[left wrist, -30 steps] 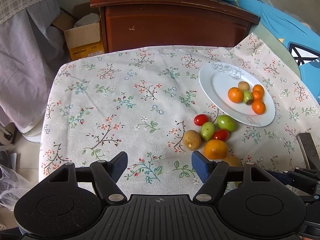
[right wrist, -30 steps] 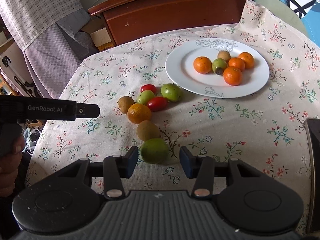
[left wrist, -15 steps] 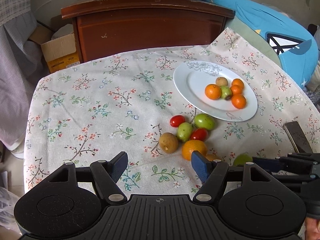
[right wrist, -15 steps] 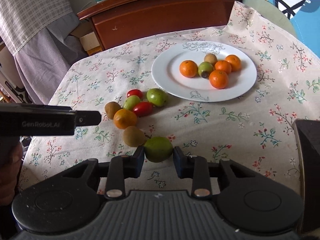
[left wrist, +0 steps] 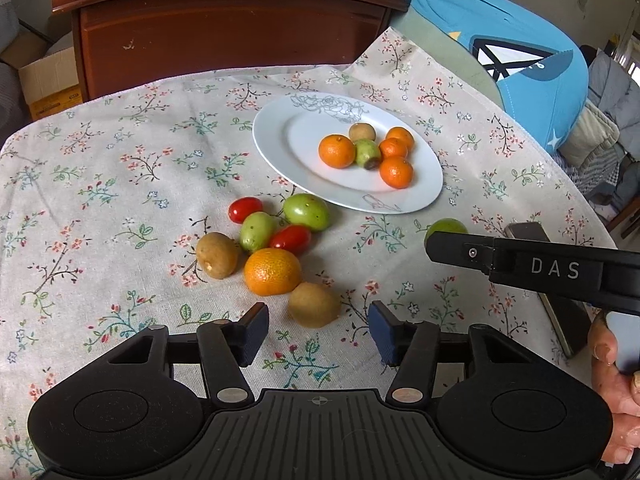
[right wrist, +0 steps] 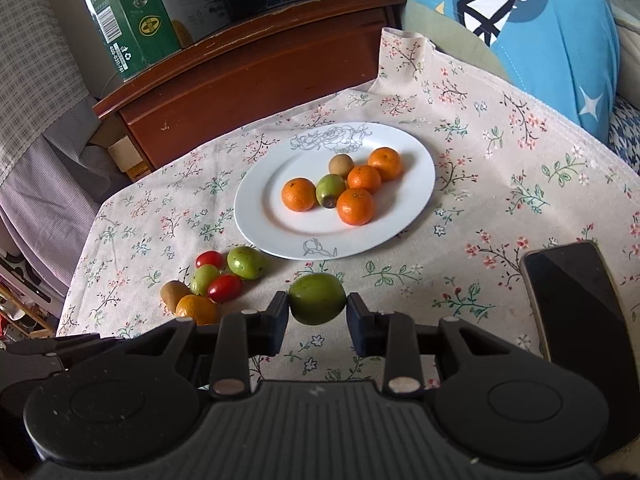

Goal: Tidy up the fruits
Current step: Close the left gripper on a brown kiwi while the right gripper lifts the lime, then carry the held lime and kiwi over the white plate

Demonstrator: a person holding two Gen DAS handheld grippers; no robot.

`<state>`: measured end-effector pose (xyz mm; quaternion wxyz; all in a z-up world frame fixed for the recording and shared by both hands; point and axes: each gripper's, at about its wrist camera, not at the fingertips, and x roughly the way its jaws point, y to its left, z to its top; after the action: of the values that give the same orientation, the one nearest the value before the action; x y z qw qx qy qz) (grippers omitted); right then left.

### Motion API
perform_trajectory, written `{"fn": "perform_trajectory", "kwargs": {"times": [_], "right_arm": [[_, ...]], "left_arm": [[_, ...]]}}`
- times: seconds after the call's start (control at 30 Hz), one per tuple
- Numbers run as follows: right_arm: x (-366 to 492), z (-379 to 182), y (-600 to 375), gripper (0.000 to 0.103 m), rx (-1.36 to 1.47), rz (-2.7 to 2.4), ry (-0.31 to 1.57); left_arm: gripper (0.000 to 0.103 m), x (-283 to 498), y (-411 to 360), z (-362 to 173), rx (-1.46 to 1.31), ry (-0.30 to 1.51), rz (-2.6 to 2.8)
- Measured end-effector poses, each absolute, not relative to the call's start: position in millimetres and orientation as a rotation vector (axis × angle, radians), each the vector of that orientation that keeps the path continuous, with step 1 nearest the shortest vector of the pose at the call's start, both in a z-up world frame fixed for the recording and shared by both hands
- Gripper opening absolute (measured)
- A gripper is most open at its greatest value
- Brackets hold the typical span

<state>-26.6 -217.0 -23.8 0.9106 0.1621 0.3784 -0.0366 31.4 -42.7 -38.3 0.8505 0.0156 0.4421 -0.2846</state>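
— Two grippers working at once over the floral tablecloth (left wrist: pixel 120 168). The right gripper (right wrist: pixel 318 312) is clamping a green fruit (right wrist: pixel 317 298) between its pads, both pressing on its sides, and it is hanging clear of the cloth, just short of the white plate (right wrist: pixel 260 216).

— And the plate, what is sitting on it?

— Four small oranges, one green fruit and one brown one, all bunched together near its middle.

— What is the left side doing?

— The left gripper (left wrist: pixel 318 330) is hovering over a brown kiwi-like fruit (left wrist: pixel 314 305). Its jaws have just been closing, but the pads are not touching anything; the fruit is lying on the cloth just ahead of the gap, with space on both sides.

— The rest of the loose pile?

— Lying just beyond that brown fruit: a big orange (left wrist: pixel 273 271) touching it, another brown fruit (left wrist: pixel 218 255) to its left, two red cherry tomatoes and two green fruits behind, the far green one nearly at the plate's rim.

— Anything else around?

— A dark phone (right wrist: pixel 576 300) is lying on the cloth at the right, and a wooden cabinet (right wrist: pixel 248 80) is standing behind the table.
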Motion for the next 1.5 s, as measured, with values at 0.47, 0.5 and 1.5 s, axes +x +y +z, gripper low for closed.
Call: {"fn": "perform_trajectory", "kwargs": {"times": [0.47,0.5,1.5], "right_arm": [[-23.1,-33.2,-217.8,0.031,0.365,-0.072,0.816],[-22.9,-33.5,-217.3,0.031,0.364,-0.070,0.818],[-20.7,-13.3,-214.9,0.031,0.378,0.006,0.743]], "left_arm": [[0.027,34.4,-48.6,-44.9,0.013,0.920,-0.571],[0.027,32.8,-48.5,-42.9,0.022,0.913,-0.571],[0.027,41.0,-29.2,11.6,0.016,0.711,-0.540]]}}
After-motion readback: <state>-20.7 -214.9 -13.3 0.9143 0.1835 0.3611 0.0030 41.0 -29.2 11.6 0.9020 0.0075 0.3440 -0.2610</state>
